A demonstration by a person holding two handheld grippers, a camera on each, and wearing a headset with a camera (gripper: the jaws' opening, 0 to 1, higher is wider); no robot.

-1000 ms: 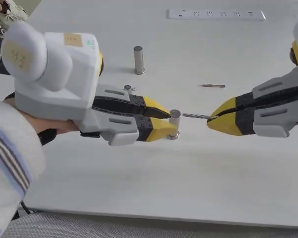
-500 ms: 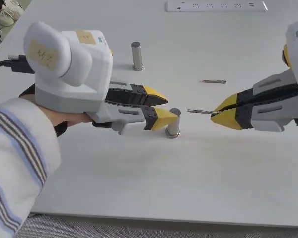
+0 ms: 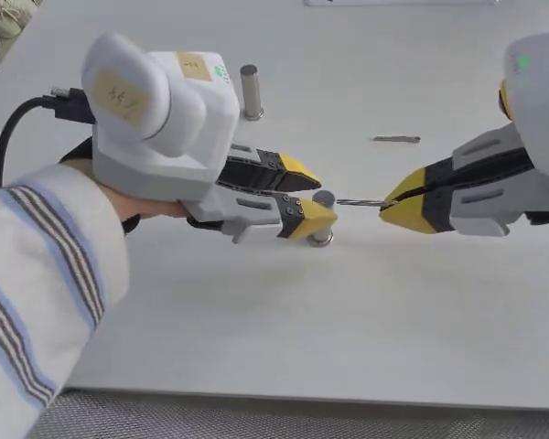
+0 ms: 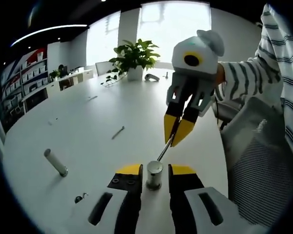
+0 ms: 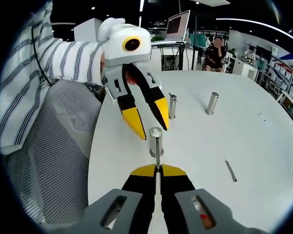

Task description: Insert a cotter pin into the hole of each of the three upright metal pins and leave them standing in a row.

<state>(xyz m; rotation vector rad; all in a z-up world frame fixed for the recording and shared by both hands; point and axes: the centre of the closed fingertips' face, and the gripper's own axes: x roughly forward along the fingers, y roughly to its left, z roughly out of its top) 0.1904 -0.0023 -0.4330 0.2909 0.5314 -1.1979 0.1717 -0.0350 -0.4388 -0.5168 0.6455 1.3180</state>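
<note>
- Between the jaws of the left gripper (image 3: 318,198) stands one upright metal pin (image 4: 154,174) on the white table (image 3: 348,302); the jaws sit slightly apart, one on each side of it, with a sliver of gap showing in the left gripper view
- Straight ahead of those jaws, the right gripper (image 3: 393,203) has its jaws closed on the tail of a cotter pin (image 3: 357,202)
- Its free end reaches the upright metal pin's upper part (whether it has entered the hole I cannot tell)
- Beyond the right gripper's jaws, past the left gripper, a second metal pin (image 5: 172,106) and a third metal pin (image 5: 212,103) stand upright
- Off to one side of the right jaws, a loose cotter pin (image 3: 395,139) lies flat
</note>
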